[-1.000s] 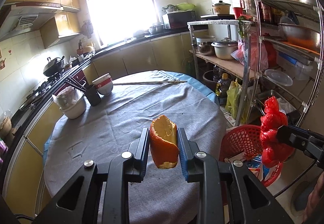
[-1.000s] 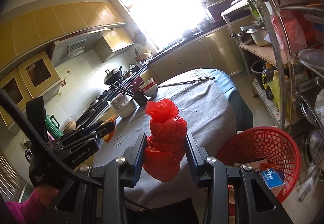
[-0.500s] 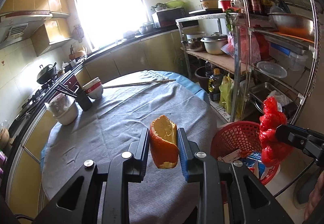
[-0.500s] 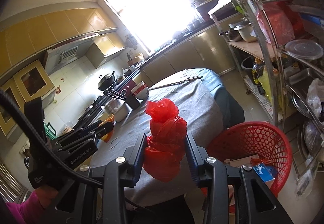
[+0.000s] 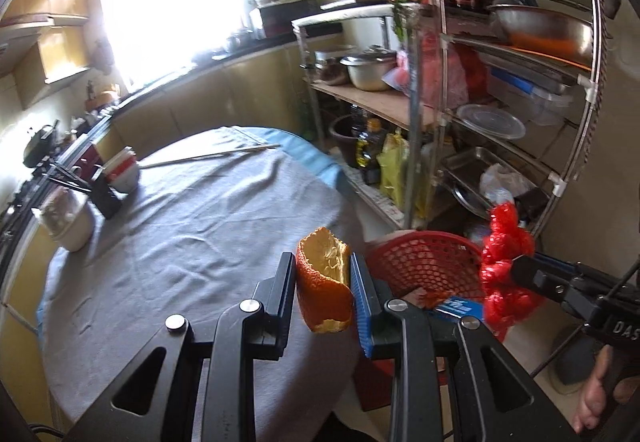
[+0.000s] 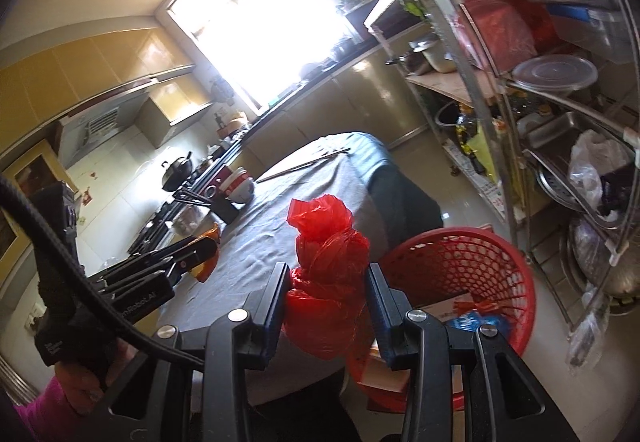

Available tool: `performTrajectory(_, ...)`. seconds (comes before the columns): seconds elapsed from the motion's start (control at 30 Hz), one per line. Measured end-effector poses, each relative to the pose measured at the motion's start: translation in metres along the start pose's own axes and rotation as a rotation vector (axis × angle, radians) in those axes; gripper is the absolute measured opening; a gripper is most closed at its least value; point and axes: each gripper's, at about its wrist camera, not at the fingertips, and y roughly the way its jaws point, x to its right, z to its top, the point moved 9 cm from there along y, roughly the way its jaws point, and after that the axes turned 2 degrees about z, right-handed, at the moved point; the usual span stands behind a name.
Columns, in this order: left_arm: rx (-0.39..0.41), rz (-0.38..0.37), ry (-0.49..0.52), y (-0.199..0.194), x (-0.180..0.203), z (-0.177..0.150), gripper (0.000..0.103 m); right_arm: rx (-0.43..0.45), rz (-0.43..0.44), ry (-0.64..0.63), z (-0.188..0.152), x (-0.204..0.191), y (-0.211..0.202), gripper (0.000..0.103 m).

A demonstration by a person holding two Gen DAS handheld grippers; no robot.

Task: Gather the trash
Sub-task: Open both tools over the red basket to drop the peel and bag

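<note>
My left gripper [image 5: 323,284] is shut on a curled orange peel [image 5: 323,282] and holds it in the air over the right edge of the grey-clothed round table [image 5: 192,234]. My right gripper [image 6: 327,292] is shut on a knotted red plastic bag [image 6: 326,274], beside the table edge. A red mesh trash basket [image 6: 472,274] stands on the floor to the right of the table, with a carton and a blue wrapper inside; in the left wrist view the basket [image 5: 424,266] is just right of the peel, and the red bag [image 5: 506,266] hangs over its right rim.
A metal shelf rack [image 5: 500,90] with pots, lids and bags stands right of the basket. On the table's far left are a black chopstick holder [image 5: 105,194], stacked bowls [image 5: 122,172] and a white pot [image 5: 70,222]. Long chopsticks [image 5: 212,156] lie at the back.
Both grippers have swung right toward the basket, still holding the peel and the bag. The basket now sits closer and more central in both views.
</note>
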Motion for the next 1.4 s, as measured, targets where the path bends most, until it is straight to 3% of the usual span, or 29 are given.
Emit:
performTrajectory(0.53,-0.023,-0.030,0.111,0.035,0.061,0.007,0.029,0.015,-0.074,0.102,0.000,0.062,-0.001,0.042)
performTrajectory(1.07,-0.040,-0.039,0.155,0.051,0.086,0.006,0.029,-0.015,-0.103,0.179,-0.006,0.099,0.022,0.042)
performTrajectory(1.23,-0.054,-0.060,0.143,0.057,0.091,0.006,0.029,-0.015,-0.118,0.191,-0.005,0.109,0.026,0.042)
performTrajectory(1.4,-0.099,-0.144,0.103,0.067,0.098,0.003,0.030,-0.014,-0.121,0.205,-0.002,0.117,0.029,0.043)
